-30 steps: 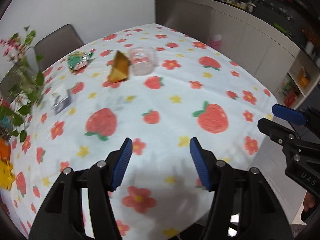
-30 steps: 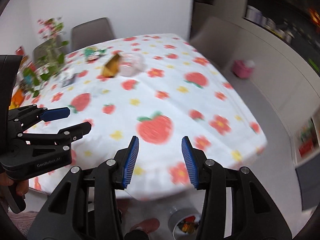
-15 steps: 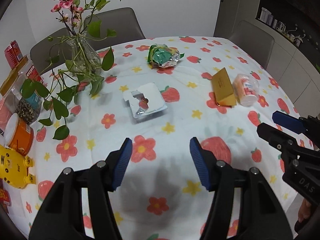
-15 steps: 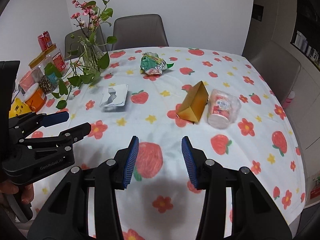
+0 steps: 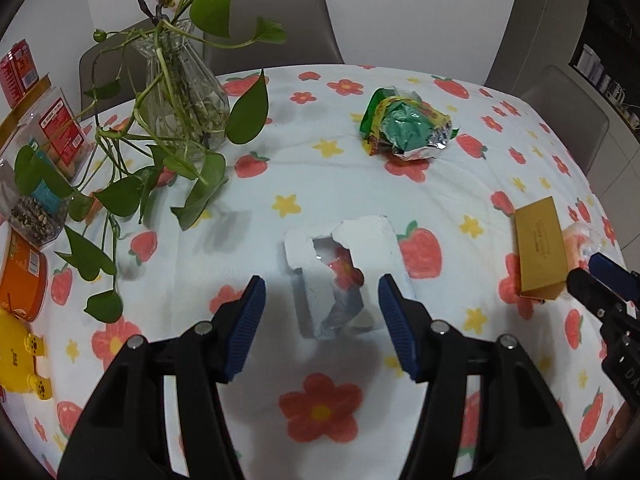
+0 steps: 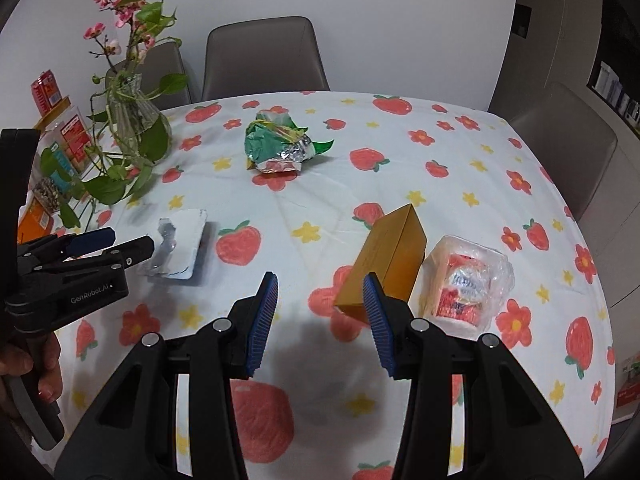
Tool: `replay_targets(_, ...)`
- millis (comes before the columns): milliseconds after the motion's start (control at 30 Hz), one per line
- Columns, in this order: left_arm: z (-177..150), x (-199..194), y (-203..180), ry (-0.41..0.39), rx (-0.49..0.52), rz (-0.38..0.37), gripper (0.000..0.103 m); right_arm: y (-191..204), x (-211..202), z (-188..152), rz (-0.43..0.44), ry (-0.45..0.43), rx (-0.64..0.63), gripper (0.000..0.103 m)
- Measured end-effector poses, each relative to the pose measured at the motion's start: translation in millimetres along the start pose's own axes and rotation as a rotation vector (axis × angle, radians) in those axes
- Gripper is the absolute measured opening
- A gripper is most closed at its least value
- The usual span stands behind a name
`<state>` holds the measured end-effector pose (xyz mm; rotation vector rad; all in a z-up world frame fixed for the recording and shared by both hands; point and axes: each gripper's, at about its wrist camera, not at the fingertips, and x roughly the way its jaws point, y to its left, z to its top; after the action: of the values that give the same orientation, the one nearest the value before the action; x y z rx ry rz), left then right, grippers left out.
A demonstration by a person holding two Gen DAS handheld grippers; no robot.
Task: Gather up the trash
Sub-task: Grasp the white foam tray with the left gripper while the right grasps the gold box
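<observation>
A: Your left gripper (image 5: 320,308) – jaws spread, nothing pinched. It hangs above the torn white tray (image 5: 344,276) lying flat on the bench (image 5: 460,184).

B: And my right gripper (image 6: 320,304)?

A: Also spread, empty. Gold box (image 6: 388,264) sits just beyond its right fingertip, w/ the wrapped plastic cup (image 6: 468,280) touching the box's right side.

B: Other trash?

A: Crumpled green foil wrapper (image 6: 276,148) further back, mid-bench, well apart from both. Glass vase w/ plant (image 5: 180,88) at left.
</observation>
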<state>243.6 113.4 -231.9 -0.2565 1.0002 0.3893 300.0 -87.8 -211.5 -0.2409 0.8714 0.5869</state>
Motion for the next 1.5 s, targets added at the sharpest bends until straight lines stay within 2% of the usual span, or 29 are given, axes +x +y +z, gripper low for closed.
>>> replay_targets(33,1,5,1,0.006,-0.003,0.008,0.057,-5,6,2,-0.005,0.006,0.005,0.043)
replay_targets(100,3,17,2,0.028,-0.008,0.017,0.046,-12,15,5,-0.016,0.017,0.018,0.043)
replay_targets(300,-1,42,-5,0.089,0.012,0.018,0.03,-35,50,1,-0.023,0.105,0.085,0.043)
replay_targets(400,-2,44,-12,0.089,0.03,0.015,0.027,-40,62,-1,-0.029,0.125,0.1,0.044)
replay_targets(500,0,45,-21,0.089,0.051,0.002,0.026,-41,69,-2,-0.033,0.134,0.101,0.051)
replay_targets(700,0,45,-39,0.079,0.095,-0.026,0.022,-31,79,-1,-0.057,0.146,0.053,0.058)
replay_targets(800,-3,41,-48,0.073,0.117,-0.047,0.018,-25,76,-2,-0.033,0.139,0.029,0.054)
replay_targets(1033,-18,29,-52,0.082,0.15,-0.075,0.017,-13,54,-11,-0.004,0.124,0.01,0.044)
replay_targets(1400,-44,-5,-51,0.062,0.201,-0.126,0.017,-7,16,-36,-0.024,0.116,0.047,0.029)
replay_targets(1500,-49,-12,-52,0.057,0.22,-0.138,0.017,-3,11,-47,-0.032,0.128,0.058,0.028)
